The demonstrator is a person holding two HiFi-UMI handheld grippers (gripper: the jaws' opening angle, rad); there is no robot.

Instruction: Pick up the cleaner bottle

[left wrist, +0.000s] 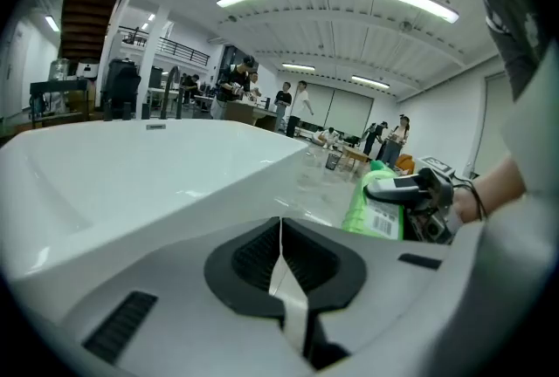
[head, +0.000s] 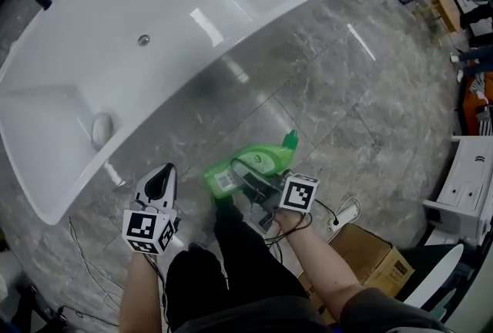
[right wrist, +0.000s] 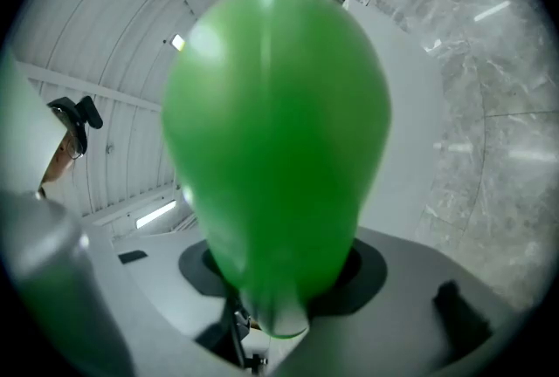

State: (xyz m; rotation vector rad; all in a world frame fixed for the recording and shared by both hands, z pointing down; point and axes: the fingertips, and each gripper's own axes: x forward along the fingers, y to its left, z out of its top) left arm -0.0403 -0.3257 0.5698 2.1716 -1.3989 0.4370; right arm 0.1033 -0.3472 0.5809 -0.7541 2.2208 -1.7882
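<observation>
**Step in hand.** The cleaner bottle is green and lies on its side. It is held in the air above the floor, in front of the person. Its cap points away from them, and its barcode label faces their left.

- The right gripper pinches the bottle body between its jaws. In the right gripper view the green body fills the frame right down to the pads.
- The left gripper has its jaws pressed together on nothing. It sits just beside the bottle, not touching it.

Judgement: the pick-up looks essentially done.

**Next move calls for:** a firm, unchanged pinch and a level carry. The smooth, rounded body could slip or swing in the jaws.

**Surroundings.**
- A white bathtub lies to the person's front left. It is the nearest big thing to clear.
- The grey marble floor ahead looks open.
- A cardboard box sits at the rear right, well apart.
- Thin cables trail on the floor by the tub.
- In the left gripper view, people stand far off.

Nothing stands directly in the bottle's way.
</observation>
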